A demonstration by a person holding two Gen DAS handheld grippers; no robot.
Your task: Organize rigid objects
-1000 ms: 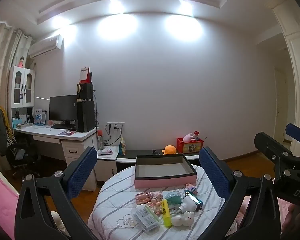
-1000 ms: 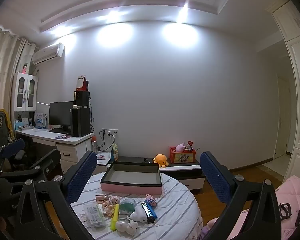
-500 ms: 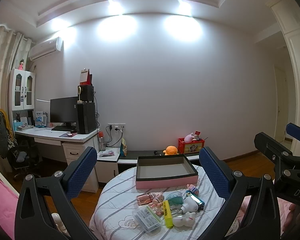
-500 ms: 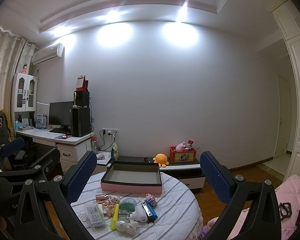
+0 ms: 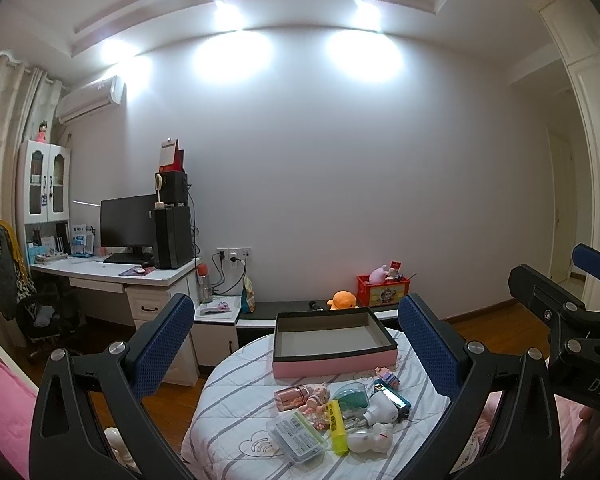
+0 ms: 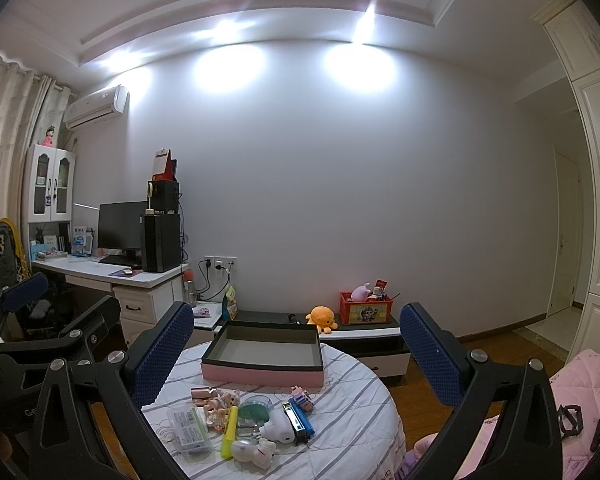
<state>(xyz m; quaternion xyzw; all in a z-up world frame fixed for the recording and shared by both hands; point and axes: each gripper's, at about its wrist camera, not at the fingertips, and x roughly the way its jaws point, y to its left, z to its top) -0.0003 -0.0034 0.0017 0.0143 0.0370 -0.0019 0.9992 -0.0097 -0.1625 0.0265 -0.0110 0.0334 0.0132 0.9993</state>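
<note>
Open air above the round table [image 5: 236,396], both grippers raised well clear. Empty tray [image 5: 332,338] at the far edge, open from above. Near half crowded: clear case [image 5: 298,434], yellow highlighter [image 5: 337,426], white figurine [image 5: 370,438] packed close together. Bare striped cloth [image 6: 352,408] free on the right.

I see a pink box [image 5: 334,361] with a grey inside, a yellow highlighter [image 5: 337,427], and a white, grey-striped table [image 5: 236,400] cloth.
</note>
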